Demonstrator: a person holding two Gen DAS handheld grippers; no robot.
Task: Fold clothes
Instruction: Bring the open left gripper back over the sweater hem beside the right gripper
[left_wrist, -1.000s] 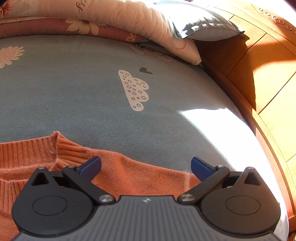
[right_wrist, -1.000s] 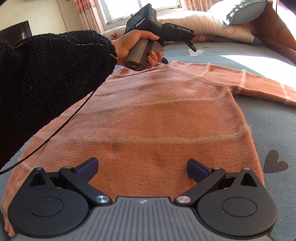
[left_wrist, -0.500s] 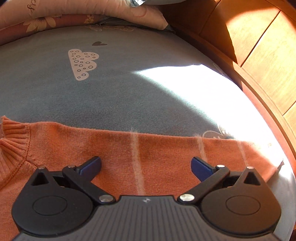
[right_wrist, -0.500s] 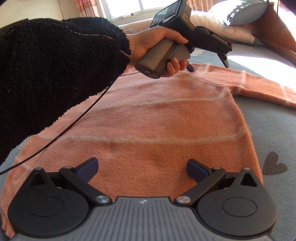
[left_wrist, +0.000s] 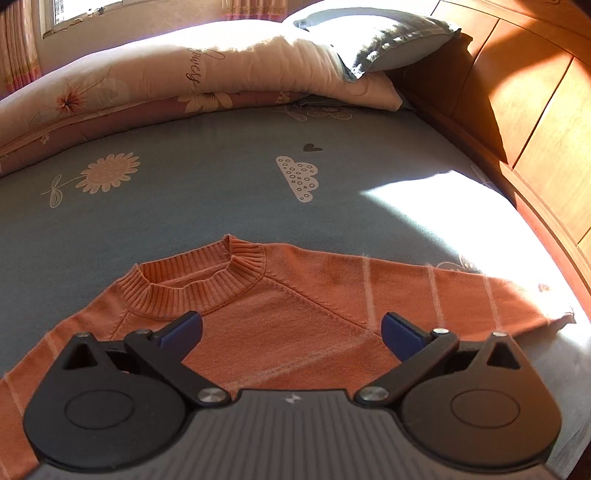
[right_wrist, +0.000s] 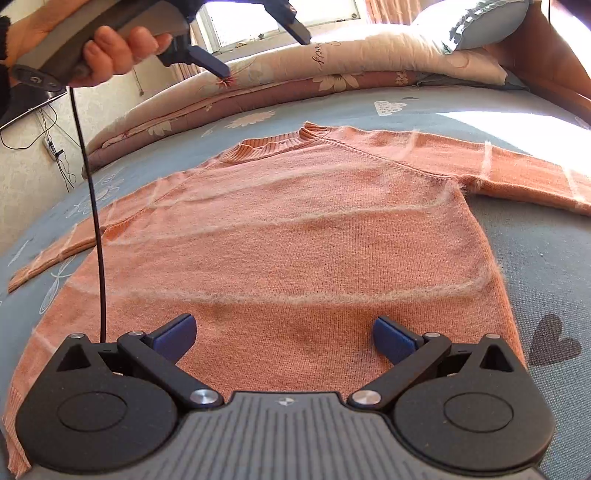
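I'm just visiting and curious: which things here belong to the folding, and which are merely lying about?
Part of the job:
orange sweater, spread flat
left gripper, open
right gripper, open

Just lying about:
floral quilt
grey pillow
blue bedsheet

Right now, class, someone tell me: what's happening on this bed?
A person holds a two-finger gripper in each hand over an orange sweater spread flat, front up, on a blue-grey bedsheet. Both sleeves lie stretched out to the sides and no fold has been made yet. The left gripper is lifted clear above the collar, open and empty. The right gripper hangs near the hem, also open, holding nothing. A rolled quilt and a pillow lie at the far edge.
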